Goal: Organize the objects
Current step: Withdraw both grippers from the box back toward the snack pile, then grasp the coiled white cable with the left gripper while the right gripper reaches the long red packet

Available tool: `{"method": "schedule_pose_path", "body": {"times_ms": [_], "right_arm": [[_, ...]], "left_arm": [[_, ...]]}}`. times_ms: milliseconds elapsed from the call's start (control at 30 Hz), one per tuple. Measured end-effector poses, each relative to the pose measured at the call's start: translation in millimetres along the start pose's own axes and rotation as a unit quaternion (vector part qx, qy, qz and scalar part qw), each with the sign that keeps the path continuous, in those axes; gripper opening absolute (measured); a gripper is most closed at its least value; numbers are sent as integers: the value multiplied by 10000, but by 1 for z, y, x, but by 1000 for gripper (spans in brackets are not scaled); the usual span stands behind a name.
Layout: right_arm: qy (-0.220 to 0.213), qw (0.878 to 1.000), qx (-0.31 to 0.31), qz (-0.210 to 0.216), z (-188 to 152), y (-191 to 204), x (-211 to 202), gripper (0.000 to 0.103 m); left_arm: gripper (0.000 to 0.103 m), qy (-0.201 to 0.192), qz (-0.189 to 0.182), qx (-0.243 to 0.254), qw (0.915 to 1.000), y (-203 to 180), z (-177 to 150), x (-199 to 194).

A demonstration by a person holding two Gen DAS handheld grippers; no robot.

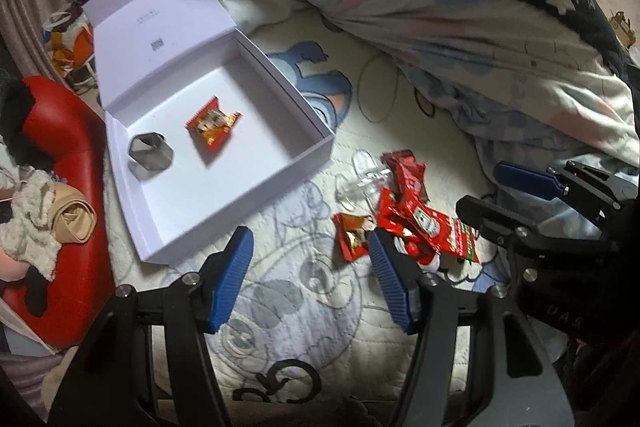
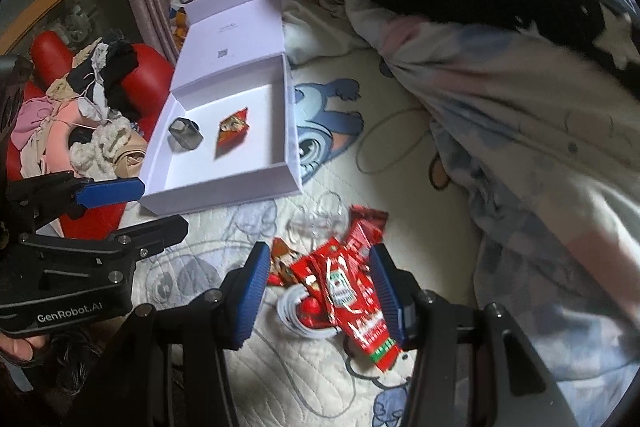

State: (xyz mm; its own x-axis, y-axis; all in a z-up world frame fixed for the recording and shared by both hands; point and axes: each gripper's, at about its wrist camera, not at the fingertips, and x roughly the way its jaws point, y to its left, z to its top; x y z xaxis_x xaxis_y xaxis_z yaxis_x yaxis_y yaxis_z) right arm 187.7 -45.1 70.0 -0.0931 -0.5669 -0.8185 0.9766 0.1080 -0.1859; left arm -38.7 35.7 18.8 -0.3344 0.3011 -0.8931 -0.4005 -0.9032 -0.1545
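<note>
- Red ketchup sachets [image 2: 352, 291] lie heaped on the quilted bed cover [image 2: 280, 379], near the open white cardboard box [image 2: 236, 183].
- Right gripper [image 2: 320, 291]: jaws apart, straddling the heap; left gripper [image 1: 312, 279]: jaws apart, empty.
- Sachets look light, limp and slippery; pinch a flat sealed edge.

Snack packet [image 1: 214, 123] lies in box [image 1: 256, 183]; sachets [image 1: 432, 227] outside, right.

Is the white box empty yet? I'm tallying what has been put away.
No: in the left wrist view the white box holds a metal ring and a red snack packet.
</note>
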Motion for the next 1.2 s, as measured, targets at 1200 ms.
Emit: {"method": "schedule_pose_path", "body": {"times_ms": [1200], "right_arm": [[1243, 9873, 914, -367, -62, -53, 63, 52]], "left_arm": [[59, 1162, -524, 312, 9914, -39, -16, 90]]}}
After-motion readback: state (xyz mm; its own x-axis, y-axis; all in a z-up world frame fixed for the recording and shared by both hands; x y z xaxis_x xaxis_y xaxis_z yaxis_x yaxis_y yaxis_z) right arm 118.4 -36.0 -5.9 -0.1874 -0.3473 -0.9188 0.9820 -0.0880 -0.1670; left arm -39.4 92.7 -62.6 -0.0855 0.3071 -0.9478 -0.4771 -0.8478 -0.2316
